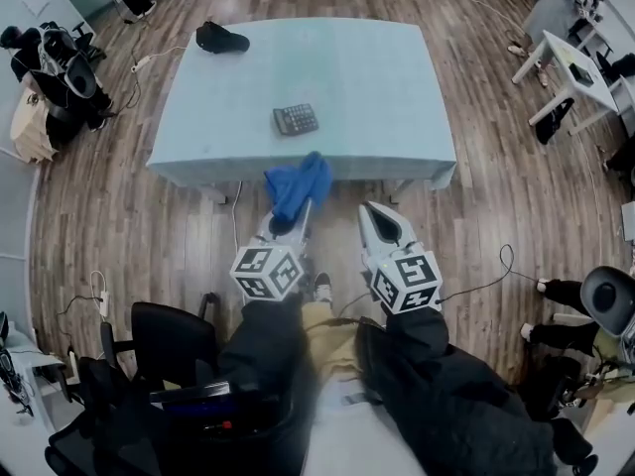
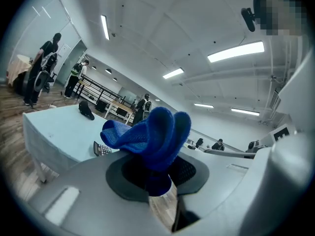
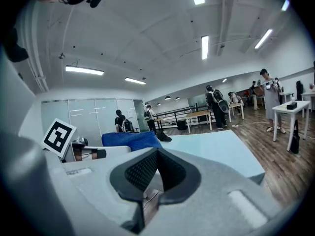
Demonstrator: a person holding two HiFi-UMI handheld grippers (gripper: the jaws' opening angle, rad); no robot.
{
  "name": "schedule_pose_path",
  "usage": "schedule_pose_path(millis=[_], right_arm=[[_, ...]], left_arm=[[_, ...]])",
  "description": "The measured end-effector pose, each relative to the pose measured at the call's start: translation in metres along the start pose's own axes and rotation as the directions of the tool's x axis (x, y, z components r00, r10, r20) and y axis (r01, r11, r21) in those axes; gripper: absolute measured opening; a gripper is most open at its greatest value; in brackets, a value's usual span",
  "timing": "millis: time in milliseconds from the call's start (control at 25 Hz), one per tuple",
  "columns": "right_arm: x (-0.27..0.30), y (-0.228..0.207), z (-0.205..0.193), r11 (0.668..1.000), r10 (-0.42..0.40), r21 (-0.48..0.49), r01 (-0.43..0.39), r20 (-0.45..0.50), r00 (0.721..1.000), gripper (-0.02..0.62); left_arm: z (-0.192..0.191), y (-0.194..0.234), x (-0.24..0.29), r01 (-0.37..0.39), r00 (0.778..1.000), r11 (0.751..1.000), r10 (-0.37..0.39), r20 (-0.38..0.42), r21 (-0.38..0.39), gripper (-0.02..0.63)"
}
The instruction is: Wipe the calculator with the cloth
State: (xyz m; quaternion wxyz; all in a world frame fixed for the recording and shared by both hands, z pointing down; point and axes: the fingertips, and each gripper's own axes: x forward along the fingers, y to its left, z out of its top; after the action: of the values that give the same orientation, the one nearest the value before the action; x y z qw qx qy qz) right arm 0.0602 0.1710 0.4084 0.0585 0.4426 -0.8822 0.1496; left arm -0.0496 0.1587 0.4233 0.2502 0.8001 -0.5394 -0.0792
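The dark calculator [image 1: 296, 119] lies near the front edge of the light blue table [image 1: 377, 77], and it also shows small in the left gripper view [image 2: 102, 149]. A blue cloth [image 1: 298, 184] bunches out of my left gripper [image 1: 289, 218], which is shut on it just short of the table's front edge. In the left gripper view the cloth [image 2: 152, 136] bulges above the jaws of the left gripper [image 2: 157, 178]. My right gripper [image 1: 380, 218] hangs beside it, shut and holding nothing. In the right gripper view the right gripper [image 3: 156, 167] has its pads together, with the cloth [image 3: 130, 140] at left.
A black cap [image 1: 221, 38] rests at the table's far left corner. Black office chairs [image 1: 169, 340] stand close behind on the left. A white desk [image 1: 575, 67] is at the far right, cables run over the wooden floor, and people stand around the room.
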Motion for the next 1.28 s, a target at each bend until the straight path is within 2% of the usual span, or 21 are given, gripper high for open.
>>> schedule_pose_path(millis=[400,800,1000,1280], right_arm=[[0.061,0.005,0.019,0.999,0.002,-0.034,-0.002,-0.010,1.000,-0.003],[0.079,-0.020,0.025,0.999,-0.030,-0.022,0.030,-0.019,0.999,-0.003],[0.098,-0.035,0.015,1.000,-0.010,0.009,0.010,-0.040,0.999,-0.003],[0.159,-0.069,0.033,0.998,0.054,0.019,-0.053,-0.030,0.998,-0.003]], left_arm=[[0.035,0.048,0.037,0.008,1.000,1.000,-0.008,0.007,-0.020,0.086],[0.034,0.062,0.071,0.010,1.000,0.999,-0.011,-0.020,-0.046,0.086],[0.025,0.073,0.085,-0.019,0.999,0.998,0.017,-0.042,-0.053,0.086],[0.050,0.106,0.133,-0.095,0.995,0.995,0.094,-0.016,-0.031,0.086]])
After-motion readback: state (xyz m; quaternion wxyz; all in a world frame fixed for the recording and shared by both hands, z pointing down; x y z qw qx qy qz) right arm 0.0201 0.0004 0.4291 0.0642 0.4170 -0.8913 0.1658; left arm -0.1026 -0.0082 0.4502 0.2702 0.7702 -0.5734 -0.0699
